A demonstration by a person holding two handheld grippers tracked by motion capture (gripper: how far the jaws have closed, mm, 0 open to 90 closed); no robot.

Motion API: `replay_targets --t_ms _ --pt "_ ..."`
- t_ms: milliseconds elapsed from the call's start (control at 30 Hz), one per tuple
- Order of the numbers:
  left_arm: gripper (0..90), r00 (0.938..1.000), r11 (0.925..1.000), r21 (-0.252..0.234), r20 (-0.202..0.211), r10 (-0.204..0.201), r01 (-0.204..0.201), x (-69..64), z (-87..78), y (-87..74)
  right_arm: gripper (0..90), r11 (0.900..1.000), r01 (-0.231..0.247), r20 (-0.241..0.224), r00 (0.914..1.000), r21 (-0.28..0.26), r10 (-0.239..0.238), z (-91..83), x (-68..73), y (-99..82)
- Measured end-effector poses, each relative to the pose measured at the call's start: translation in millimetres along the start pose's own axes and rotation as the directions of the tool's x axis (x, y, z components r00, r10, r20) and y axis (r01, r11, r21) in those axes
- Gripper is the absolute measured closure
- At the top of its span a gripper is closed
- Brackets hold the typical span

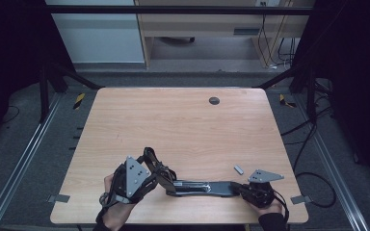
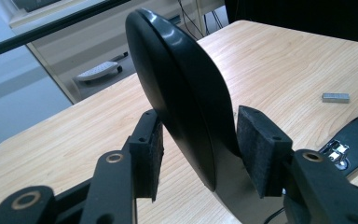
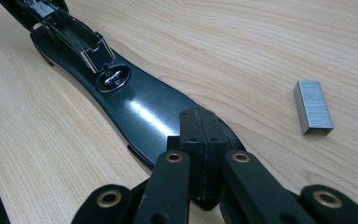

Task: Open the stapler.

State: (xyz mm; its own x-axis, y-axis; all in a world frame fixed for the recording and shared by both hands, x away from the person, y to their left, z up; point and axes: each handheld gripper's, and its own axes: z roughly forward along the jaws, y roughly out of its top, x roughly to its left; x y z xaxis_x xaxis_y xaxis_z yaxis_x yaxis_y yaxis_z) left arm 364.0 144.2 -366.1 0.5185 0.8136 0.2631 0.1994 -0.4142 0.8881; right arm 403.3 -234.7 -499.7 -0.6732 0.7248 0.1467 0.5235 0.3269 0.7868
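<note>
Starting from the left of the high view, the left gripper (image 1: pixel 150 169) is seen in the person's left hand (image 1: pixel 114 202), near the front edge of the wooden table (image 1: pixel 173 120). In the left gripper view, the raised black top arm (image 2: pixel 182 93) of the stapler is seen standing between the two jaws, tilted upward. A small gap is seen between the left pad (image 2: pixel 151 149) and the arm, while the right pad (image 2: pixel 258 149) is just beside the arm's back face; whether it touches cannot be told. The jaws are therefore partly open, and the arm is not clamped by them.

Further to the right, the black base of the stapler (image 1: pixel 204 187) is laid flat on the table, between the two grippers. In the right gripper view the shiny base (image 3: pixel 140 107) is seen with its round metal anvil (image 3: pixel 113 78), and behind it the open metal staple channel (image 3: pixel 72 35) is seen.

At the right end, the right gripper (image 1: pixel 244 188) is held by the person's right hand (image 1: pixel 270 208). Its jaws are pressed together, with the pads meeting over the near tip of the base; whether the tip is pinched between them cannot be told from the pictures.

A small grey strip of staples (image 1: pixel 238 169) is found lying on the table just beyond the right gripper, apart from the stapler; it is also seen at the right of the right gripper view (image 3: pixel 312 107).
</note>
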Motion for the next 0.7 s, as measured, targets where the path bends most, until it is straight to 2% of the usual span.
replay_targets --t_ms 233,400,700 --pt "50.6 0.9994 0.9994 0.002 0.001 -0.033 0.033 8.1 -3.1 -7.7 90.0 1.0000 -0.005 -0.002 1.0000 -0.001 0.005 0.3 -0.2 0.1" --pt "49.7 0.9993 0.9993 -0.011 0.005 -0.037 0.037 10.4 -4.4 -12.5 90.0 1.0000 -0.003 -0.003 1.0000 -0.002 0.003 0.3 -0.4 0.0" --pt "48.3 0.9983 0.9983 -0.002 -0.004 -0.059 0.059 15.2 -5.9 -18.4 90.0 0.9999 -0.011 -0.007 0.9999 0.000 0.011 0.0 -0.2 0.2"
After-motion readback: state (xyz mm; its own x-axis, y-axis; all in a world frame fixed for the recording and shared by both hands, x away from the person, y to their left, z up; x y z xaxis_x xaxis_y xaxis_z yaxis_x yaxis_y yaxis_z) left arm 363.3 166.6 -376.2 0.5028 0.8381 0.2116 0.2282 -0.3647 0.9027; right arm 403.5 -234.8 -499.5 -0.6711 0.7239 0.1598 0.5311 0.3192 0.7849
